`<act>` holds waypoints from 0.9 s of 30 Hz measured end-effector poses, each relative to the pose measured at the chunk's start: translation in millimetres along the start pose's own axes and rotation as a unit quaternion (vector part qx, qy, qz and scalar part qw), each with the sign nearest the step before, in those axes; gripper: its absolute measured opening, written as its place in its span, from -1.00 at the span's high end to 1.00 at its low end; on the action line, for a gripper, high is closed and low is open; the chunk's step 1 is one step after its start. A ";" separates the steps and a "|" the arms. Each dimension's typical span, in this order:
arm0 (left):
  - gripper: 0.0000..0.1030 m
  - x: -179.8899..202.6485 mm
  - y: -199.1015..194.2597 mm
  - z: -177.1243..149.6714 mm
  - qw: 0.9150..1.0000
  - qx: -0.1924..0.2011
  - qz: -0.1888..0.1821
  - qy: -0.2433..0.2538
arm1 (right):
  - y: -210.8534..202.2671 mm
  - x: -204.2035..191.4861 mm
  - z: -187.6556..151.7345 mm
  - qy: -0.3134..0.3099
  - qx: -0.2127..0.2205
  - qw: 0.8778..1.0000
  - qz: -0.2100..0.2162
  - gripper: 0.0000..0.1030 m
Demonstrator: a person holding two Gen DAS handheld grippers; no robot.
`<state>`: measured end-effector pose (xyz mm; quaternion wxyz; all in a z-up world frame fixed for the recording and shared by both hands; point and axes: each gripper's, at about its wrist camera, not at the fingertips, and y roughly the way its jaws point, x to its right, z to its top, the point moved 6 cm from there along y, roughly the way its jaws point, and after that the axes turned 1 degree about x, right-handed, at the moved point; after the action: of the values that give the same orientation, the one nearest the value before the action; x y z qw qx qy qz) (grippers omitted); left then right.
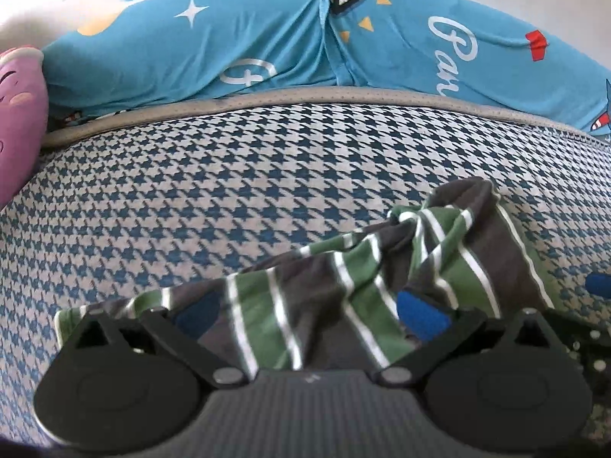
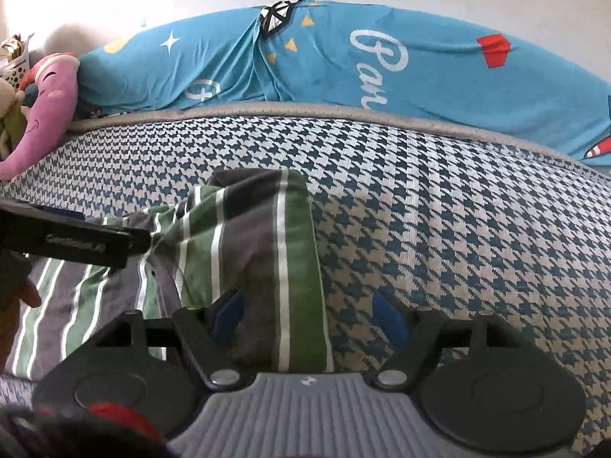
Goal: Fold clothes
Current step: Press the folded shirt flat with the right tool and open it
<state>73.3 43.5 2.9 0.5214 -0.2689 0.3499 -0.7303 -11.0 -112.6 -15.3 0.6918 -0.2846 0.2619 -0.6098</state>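
Left wrist: left gripper [image 1: 309, 315] fingers spread wide, blue pads on either side of the striped shirt [image 1: 343, 286]. Cloth bunches up between the fingers; the jaws are not closed on it. Shirt lies crumpled on the houndstooth bedcover [image 1: 191, 191], low and right of centre. Blue bit at the right edge is the right gripper's pad [image 1: 598, 285]. Blue quilt [image 1: 236, 49] along the far edge, pink plush [image 1: 19, 114] at left.

Right wrist: right gripper [image 2: 309, 315] also spread. Left pad sits over the shirt [image 2: 275, 267], right pad [image 2: 389, 315] over bare bedcover [image 2: 458, 210]; the shirt's right edge runs between them. Can't tell if the pads touch the cloth. Left gripper's finger [image 2: 88, 242] comes in from the left, tip at the bunched fabric. Shirt spreads to the lower left. Quilt [image 2: 420, 76] behind, plush [image 2: 42, 114] far left.
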 end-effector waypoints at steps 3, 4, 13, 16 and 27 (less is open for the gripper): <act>-1.00 -9.1 -5.1 -1.5 1.000 0.000 0.000 -0.009 | 0.4 -6.4 0.8 -0.006 0.004 1.000 0.006 -0.43; -1.00 -11.8 -6.8 -1.9 1.000 0.001 0.001 -0.012 | 0.3 -8.8 0.8 -0.008 0.004 1.000 0.008 -0.43; -1.00 -34.6 -22.2 -5.9 0.999 0.002 0.016 -0.033 | 10.4 -33.5 -14.8 -0.060 -0.023 0.998 0.011 -0.44; -1.00 -46.0 -32.0 -8.8 0.999 0.003 0.018 -0.041 | 5.6 -35.7 -16.6 -0.081 -0.019 0.996 -0.002 -0.44; -1.00 -96.2 -60.1 -30.6 0.997 0.012 0.041 -0.067 | -29.6 -61.4 -7.5 -0.063 0.026 0.997 0.042 -0.39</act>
<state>45.6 154.7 29.1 0.5767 -0.2959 0.3161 -0.6928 -44.3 -55.0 1.4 0.7394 -0.2932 0.2133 -0.5673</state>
